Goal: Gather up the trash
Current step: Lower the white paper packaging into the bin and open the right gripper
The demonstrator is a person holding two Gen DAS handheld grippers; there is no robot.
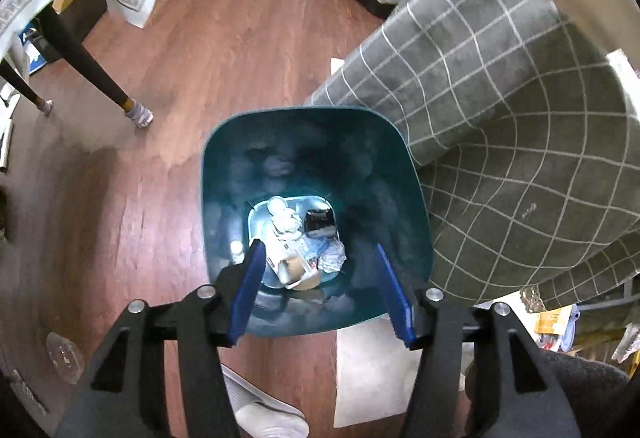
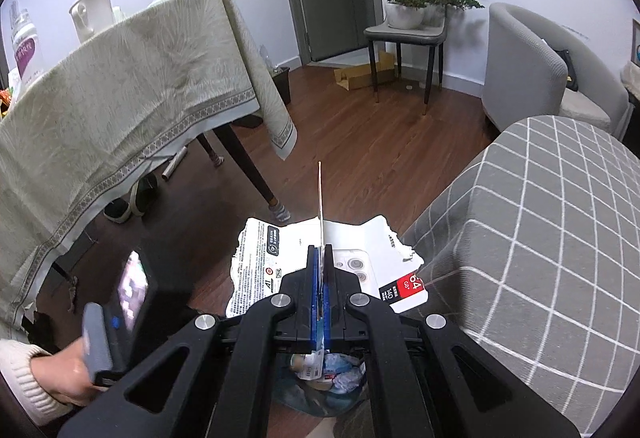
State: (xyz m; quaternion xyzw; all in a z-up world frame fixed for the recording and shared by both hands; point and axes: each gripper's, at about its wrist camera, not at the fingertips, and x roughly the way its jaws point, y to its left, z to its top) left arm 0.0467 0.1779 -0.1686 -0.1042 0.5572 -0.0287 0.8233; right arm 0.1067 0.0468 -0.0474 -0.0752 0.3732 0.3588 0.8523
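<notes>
A teal trash bin stands on the wood floor, seen from above in the left wrist view. Crumpled paper, wrappers and a dark packet lie at its bottom. My left gripper is open and empty, its blue pads spread over the bin's mouth. My right gripper is shut on a torn white printed package, held edge-on between the pads. The package hangs above the bin, whose contents show below the gripper in the right wrist view.
A grey checked sofa arm touches the bin's right side. A table with a beige cloth and dark legs stands left. A white sheet lies on the floor by the bin. A chair with plants stands far back.
</notes>
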